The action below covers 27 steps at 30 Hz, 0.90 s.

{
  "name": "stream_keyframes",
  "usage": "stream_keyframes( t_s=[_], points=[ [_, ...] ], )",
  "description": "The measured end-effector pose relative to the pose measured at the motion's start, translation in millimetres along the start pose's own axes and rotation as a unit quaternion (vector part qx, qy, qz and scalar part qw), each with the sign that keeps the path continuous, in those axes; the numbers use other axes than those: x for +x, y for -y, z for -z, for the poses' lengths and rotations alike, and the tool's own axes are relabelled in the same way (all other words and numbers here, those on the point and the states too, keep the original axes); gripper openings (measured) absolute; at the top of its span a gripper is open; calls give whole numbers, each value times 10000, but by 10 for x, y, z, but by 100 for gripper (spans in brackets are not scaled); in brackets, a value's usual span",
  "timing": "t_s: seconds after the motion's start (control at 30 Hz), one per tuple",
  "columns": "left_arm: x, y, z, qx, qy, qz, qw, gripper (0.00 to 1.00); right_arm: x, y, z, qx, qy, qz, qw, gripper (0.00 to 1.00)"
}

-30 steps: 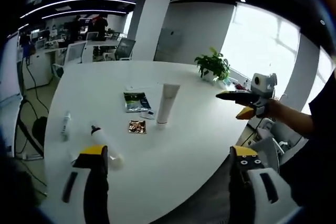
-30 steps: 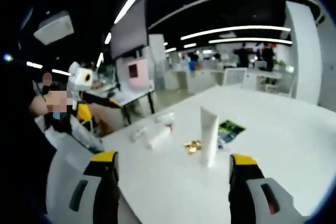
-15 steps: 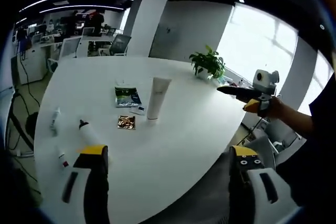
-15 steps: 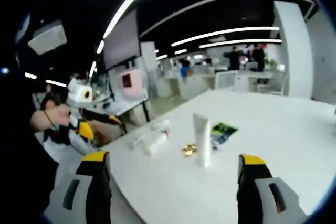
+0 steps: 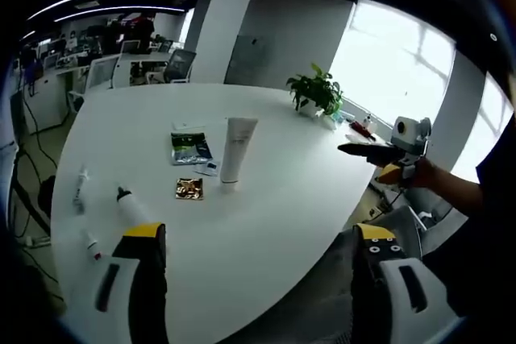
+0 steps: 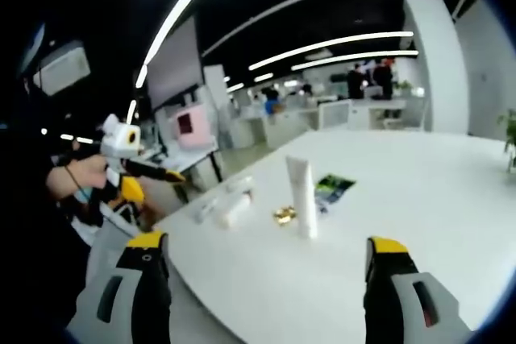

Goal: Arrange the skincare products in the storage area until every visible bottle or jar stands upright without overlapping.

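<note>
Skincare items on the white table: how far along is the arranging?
Done: only the white tube stands upright, beside the gold packet and green sachet. In hand: nothing; the left hand-held gripper and right hand-held gripper are both open and short of the table. Left: the black-capped bottle and two small items lie flat near the edge.

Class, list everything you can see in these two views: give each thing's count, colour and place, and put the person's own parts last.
table: one, white, under everything
tube: one, white, upright mid-table
bottles: three, white, lying near the table's edge
green sachet: one, flat beside the tube
gold sachet: one, flat near the tube's foot
plant: one, green, far table edge
left gripper: one, yellow-tipped fingers, open, off the table
right gripper: one, yellow-tipped, open, off the table
</note>
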<state>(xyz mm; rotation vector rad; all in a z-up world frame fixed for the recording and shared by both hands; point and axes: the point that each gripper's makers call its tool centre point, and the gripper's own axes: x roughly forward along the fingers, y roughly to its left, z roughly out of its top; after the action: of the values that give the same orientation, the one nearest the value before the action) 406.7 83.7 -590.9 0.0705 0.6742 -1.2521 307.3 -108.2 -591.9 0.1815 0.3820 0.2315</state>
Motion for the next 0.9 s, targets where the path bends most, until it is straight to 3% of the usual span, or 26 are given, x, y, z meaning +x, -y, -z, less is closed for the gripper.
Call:
stream_keyframes(
  t_s=[0.5,0.9],
  points=[
    [-67,-133,-38,-125,104,-118,9998,90,21,-83,59,55,-129,-29,9999,99],
    [-65,-284,175,-335,23,-269,9991,89,96,-111,176,131,-302,-67,9994,99]
  ],
)
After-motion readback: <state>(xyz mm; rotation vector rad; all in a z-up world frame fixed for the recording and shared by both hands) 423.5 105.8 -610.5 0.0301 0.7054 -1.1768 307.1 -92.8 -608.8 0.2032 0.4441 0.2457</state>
